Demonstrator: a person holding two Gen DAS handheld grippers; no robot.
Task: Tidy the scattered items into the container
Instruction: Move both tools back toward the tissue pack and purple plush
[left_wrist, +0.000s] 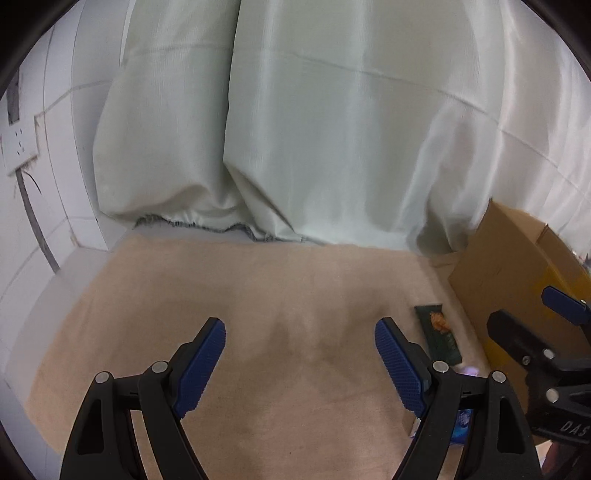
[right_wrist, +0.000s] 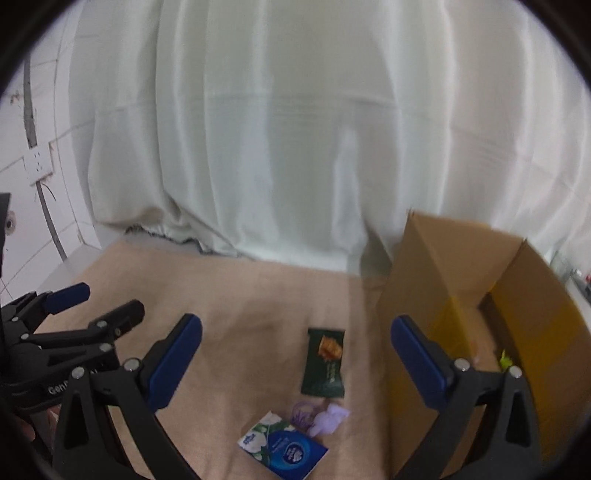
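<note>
An open cardboard box (right_wrist: 461, 280) stands at the right on a beige cloth (right_wrist: 240, 314); its near wall also shows in the left wrist view (left_wrist: 517, 258). Left of the box lie a dark green snack packet (right_wrist: 325, 363) (left_wrist: 439, 334), a small purple item (right_wrist: 327, 419) and a blue-and-white tissue pack (right_wrist: 282, 445) (left_wrist: 461, 424). My right gripper (right_wrist: 295, 323) hangs open above these items, with nothing between its pads. My left gripper (left_wrist: 300, 326) is open over bare cloth, left of the items. Something yellow-green (right_wrist: 504, 358) lies inside the box.
A pale curtain (left_wrist: 332, 129) hangs behind the cloth. To the left is a white tiled wall with a socket (left_wrist: 18, 147). The cloth ends at a pale ledge (left_wrist: 74, 266) on the left. The two grippers are side by side, close together.
</note>
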